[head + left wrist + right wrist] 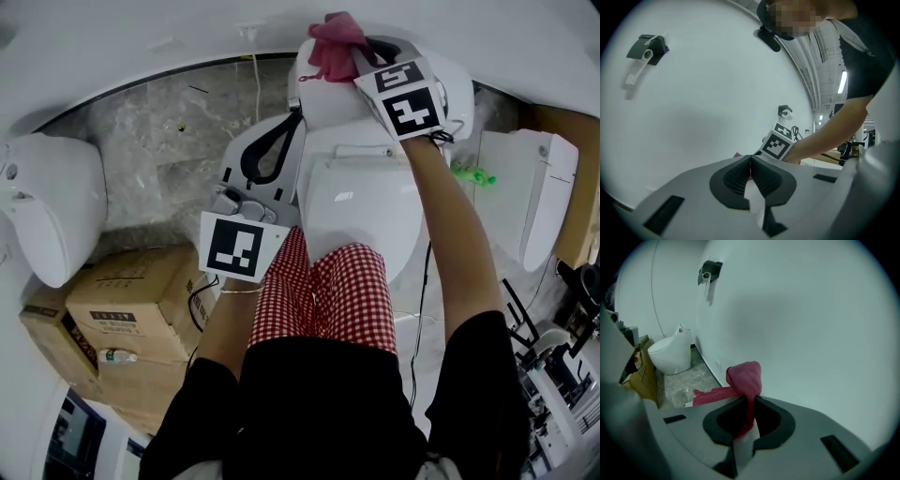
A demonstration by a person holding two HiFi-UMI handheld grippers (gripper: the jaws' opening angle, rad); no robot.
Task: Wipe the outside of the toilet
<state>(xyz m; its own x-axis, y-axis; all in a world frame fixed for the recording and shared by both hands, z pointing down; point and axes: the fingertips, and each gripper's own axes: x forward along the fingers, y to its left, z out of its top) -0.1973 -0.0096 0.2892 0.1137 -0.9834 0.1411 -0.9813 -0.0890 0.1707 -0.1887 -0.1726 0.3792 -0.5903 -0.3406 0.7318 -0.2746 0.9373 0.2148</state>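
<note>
The wiping step looks to be in hand: the right gripper point(362, 58) pinches a crumpled pink cloth point(333, 42) at the rear top of the white ceramic toilet point(361, 202), close by the wall. The left gripper point(296, 114) hangs beside the toilet, its jaws pressed together on nothing. Next, I judge, the cloth needs pressing flat and drawing down the outer shell.

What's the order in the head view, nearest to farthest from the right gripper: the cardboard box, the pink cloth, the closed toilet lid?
1. The pink cloth: top of the view, clamped in the jaws of the right gripper.
2. The closed toilet lid: centre, below the gripper.
3. The cardboard box: lower left, on the floor.
</note>
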